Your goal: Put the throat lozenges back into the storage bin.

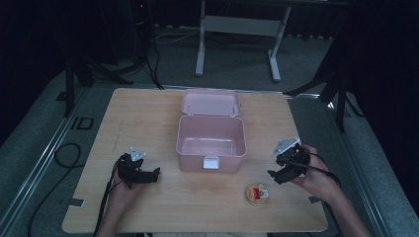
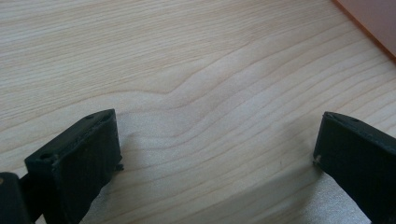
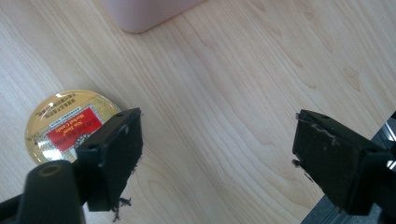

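The round gold tin with a red label (image 1: 257, 194) lies flat on the light wooden table (image 1: 148, 113), at about seven o'clock from the right gripper (image 1: 277, 175) and just beside it, not touched. That gripper's jaws stand wide apart with nothing between them. In the right gripper view the tin (image 3: 65, 121) sits at nine o'clock, partly behind the left-hand jaw, and bare wood fills the gap between the two pads. The left gripper (image 1: 157, 173) rests well apart from the tin, at nine o'clock from it across the table, jaws open and holding nothing.

The high view gives the whole layout: the pink plastic box with its lid thrown back (image 1: 211, 143) stands between the two grippers, the tin at about five o'clock from it. The right gripper view lets the label's print be seen, too small to read, and a rounded corner of the box (image 3: 144, 14) at twelve o'clock. The left gripper view adds wood grain and an edge of the box (image 2: 373, 18) at two o'clock
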The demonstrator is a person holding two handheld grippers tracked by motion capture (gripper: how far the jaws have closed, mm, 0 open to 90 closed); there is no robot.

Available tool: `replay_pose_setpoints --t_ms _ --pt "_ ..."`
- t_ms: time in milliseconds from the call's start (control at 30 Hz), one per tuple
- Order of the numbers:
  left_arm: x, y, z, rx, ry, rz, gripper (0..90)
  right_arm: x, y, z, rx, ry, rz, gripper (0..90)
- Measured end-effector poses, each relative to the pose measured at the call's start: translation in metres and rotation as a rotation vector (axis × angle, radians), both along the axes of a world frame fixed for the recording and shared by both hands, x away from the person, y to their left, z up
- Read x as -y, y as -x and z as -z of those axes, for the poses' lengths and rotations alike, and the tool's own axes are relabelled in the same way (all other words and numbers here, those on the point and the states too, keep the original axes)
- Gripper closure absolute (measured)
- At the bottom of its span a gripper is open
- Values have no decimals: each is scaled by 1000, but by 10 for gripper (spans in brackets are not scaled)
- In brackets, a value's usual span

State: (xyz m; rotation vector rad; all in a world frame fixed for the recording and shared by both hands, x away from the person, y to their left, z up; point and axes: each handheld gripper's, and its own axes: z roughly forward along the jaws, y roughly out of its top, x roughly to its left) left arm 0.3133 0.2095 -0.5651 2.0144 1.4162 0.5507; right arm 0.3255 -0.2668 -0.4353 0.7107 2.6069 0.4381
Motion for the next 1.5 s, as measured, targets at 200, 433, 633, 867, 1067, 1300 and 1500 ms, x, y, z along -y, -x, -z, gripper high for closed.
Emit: replay_pose_setpoints --t_ms 200,433,633,867,1067,1300,1500 --pt "0 0 0 0 0 0 8 -4 0 2 -17 21 -25 144" --pt "0 0 0 0 0 0 8 -7 1 3 -40 30 -48 141" --pt "0 0 0 0 0 0 8 -9 1 3 -81 17 -68 140" --pt "0 0 0 0 0 0 8 -13 1 2 -110 37 -88 131" --pt "0 0 0 0 0 0 8 -15 1 4 -127 49 -103 125" --pt "0 0 0 0 -1 0 8 -18 1 6 -154 61 -127 123" --pt "0 0 0 0 0 0 8 -21 3 10 -181 76 -144 120"
